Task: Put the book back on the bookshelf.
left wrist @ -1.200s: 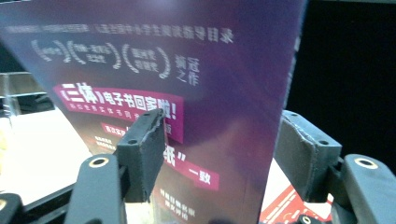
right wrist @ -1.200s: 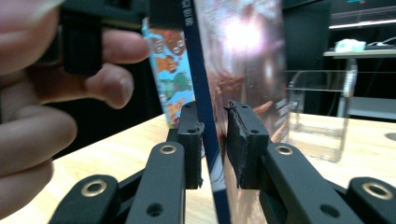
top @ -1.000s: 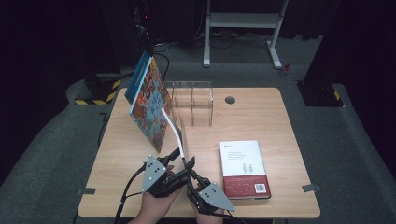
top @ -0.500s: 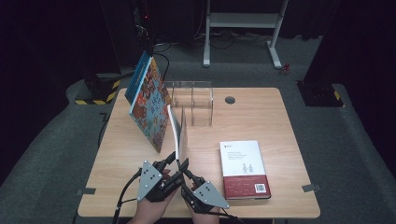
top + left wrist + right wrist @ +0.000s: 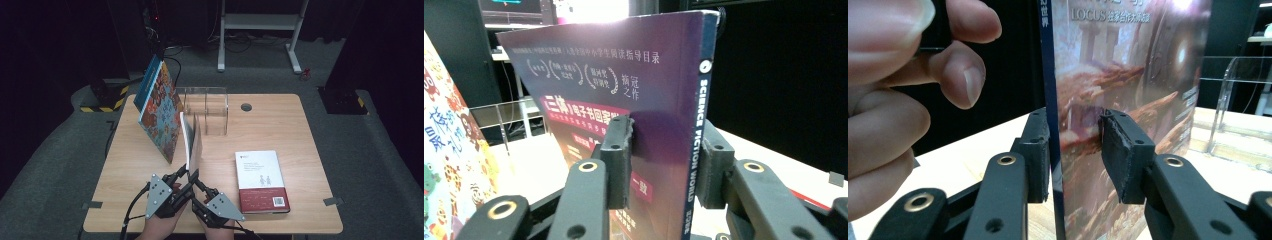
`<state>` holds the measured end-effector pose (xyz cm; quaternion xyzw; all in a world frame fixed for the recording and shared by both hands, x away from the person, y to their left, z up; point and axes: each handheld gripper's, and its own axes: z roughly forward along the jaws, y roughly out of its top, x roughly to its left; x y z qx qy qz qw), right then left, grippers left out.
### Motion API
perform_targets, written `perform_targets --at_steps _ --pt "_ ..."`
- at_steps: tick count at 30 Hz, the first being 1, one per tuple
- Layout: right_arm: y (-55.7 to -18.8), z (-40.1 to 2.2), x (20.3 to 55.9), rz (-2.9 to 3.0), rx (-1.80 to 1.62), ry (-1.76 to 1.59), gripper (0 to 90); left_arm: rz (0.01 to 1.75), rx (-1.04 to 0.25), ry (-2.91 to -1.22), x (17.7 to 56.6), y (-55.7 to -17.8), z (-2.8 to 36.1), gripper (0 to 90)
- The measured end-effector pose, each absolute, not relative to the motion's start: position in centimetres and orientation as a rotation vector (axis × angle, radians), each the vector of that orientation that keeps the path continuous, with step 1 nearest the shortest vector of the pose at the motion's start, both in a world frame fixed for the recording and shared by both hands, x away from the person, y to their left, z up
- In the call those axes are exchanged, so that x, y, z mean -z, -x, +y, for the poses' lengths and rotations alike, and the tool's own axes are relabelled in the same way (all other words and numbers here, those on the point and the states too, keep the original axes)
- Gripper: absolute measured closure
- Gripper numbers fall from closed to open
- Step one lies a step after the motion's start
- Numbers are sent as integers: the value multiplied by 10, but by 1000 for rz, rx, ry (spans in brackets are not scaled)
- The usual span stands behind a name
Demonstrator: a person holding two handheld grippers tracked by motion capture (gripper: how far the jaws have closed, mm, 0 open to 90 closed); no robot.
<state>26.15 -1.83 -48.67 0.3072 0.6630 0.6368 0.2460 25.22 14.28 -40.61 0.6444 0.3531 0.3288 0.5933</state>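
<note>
Science-fiction book (image 5: 192, 142) stands upright at lower centre on the tabletop (image 5: 280, 125), handed over: left gripper (image 5: 664, 167) has been closing on its spine, right gripper (image 5: 1075, 155) opening, one pad clear.

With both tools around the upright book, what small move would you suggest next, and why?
Probably draw the right tool back off the upright book. Its jaws have just been opening and one pad looks clear of the cover, while the left tool has just been closing and pinches the book near its spine, so it could hold it alone.
</note>
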Motion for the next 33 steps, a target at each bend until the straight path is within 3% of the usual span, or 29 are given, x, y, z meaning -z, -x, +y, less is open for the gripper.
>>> perform_targets --at_steps 18,33 --pt "-265 -10 492 1870 -1711 -841 553 860 -846 -1457 409 -247 150 819" --pt "-265 -10 493 1909 -1707 -838 544 888 -883 -1422 412 -249 171 827"
